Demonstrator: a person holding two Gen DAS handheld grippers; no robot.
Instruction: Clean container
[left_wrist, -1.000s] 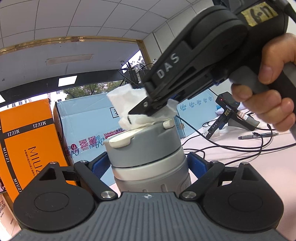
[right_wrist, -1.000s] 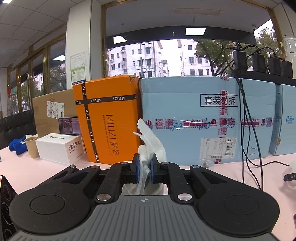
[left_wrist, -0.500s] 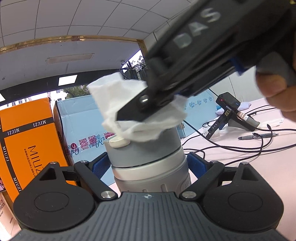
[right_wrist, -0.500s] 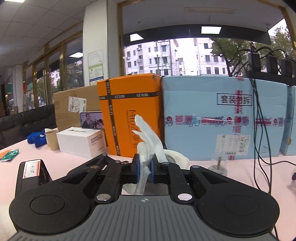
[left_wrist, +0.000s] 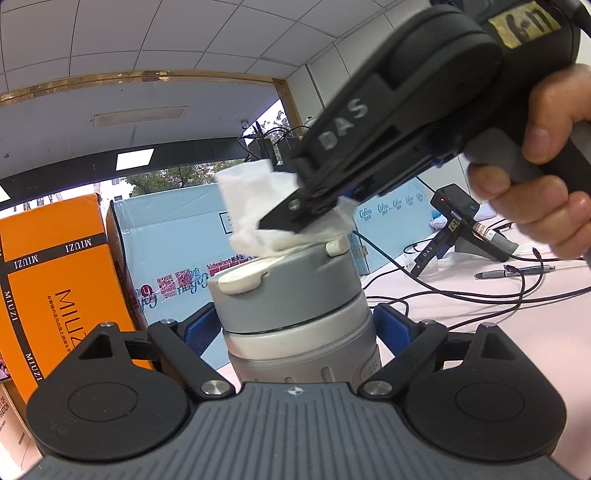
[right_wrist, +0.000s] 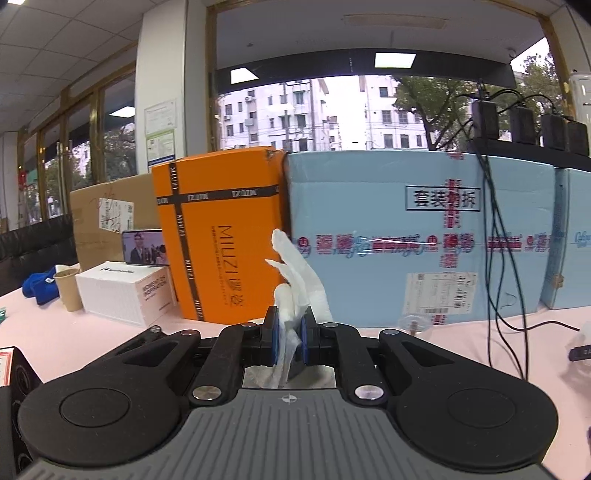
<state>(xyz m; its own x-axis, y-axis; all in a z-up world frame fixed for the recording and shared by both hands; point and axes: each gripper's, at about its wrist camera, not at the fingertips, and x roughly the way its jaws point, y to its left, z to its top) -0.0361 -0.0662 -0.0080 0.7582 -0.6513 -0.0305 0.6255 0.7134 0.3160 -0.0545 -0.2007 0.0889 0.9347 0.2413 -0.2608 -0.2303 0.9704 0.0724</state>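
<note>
Grey plastic and brushed steel fill the left wrist view, where a squat grey insulated container with a cream flip-tab lid (left_wrist: 291, 306) stands upright between the blue-padded fingers (left_wrist: 391, 325) of the left gripper (left_wrist: 295, 325), which are closed against its sides and hold it just above a pale pink tabletop (left_wrist: 517, 332). From the upper right a person's hand (left_wrist: 543, 177) brings in the black right gripper (left_wrist: 284, 218), its tips clamped on a crumpled white paper tissue (left_wrist: 255, 214) that rests on the back edge of the container's lid. An orange cardboard box marked MIUZI (left_wrist: 55, 280) and a pale blue carton (left_wrist: 177, 236) stand behind.

Seen from the right wrist, the right gripper's blue pads (right_wrist: 272, 339) stand almost together, pinching the tissue (right_wrist: 295, 280) so that a loose tail rises above them and more hangs below. The container itself is mostly hidden under the gripper body here; only a grey patch shows beneath the fingers. The same orange box (right_wrist: 221, 236) and blue carton (right_wrist: 417, 236) line the table's far side, with black cables (right_wrist: 495, 236) draped over the carton.

The risks appear modest but real. Thin tissue could tear or slide out of the narrow pinch if dragged hard across the raised lid tabs. Downward pressure near the lid's edge might tilt the smooth container in the left gripper's hold, and bare fingertips could scrape the lid should the tissue bunch aside.
</note>
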